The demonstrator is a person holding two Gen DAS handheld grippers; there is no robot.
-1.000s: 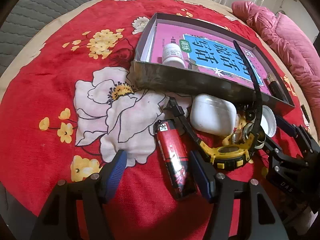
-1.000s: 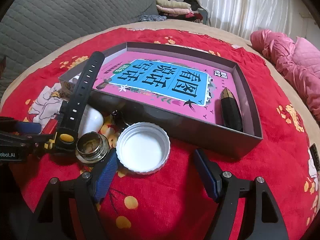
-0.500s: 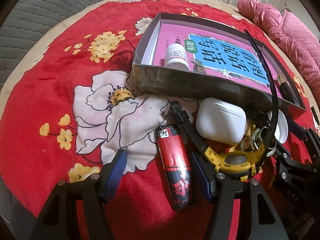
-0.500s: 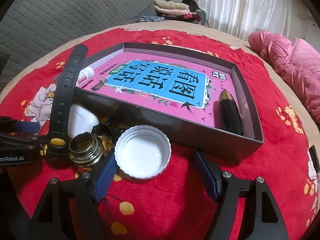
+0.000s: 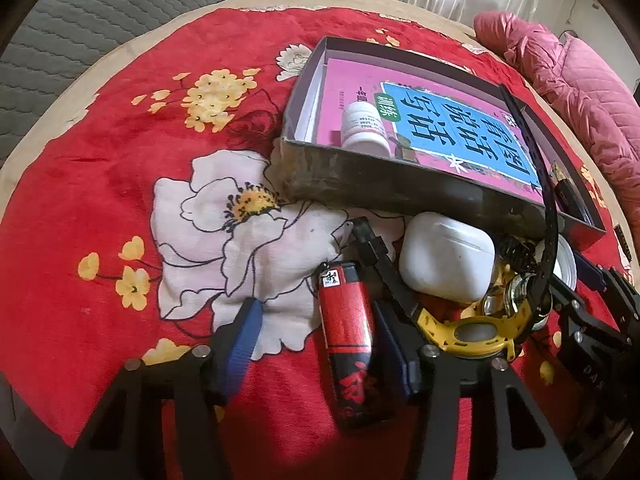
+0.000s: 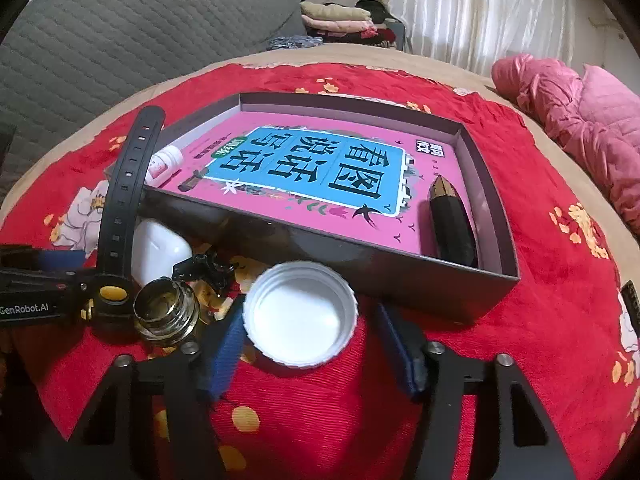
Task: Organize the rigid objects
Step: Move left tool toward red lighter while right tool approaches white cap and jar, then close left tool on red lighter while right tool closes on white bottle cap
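The lighter (image 5: 352, 344) is red and black with a small white label at its top, lying on the red cloth (image 5: 100, 184) between the spread jaws of the left gripper (image 5: 316, 344), close to its right finger. The right gripper (image 6: 312, 344), also wide, straddles the white cap (image 6: 300, 314) beside the box (image 6: 420, 280). Since a second ago both grippers have edged forward, so lighter and cap sit deeper between the fingers.

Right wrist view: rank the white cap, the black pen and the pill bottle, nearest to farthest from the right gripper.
1. White cap: between the right gripper's fingers, on the cloth.
2. Black pen: inside the box, right side.
3. Pill bottle: inside the box, far left corner.
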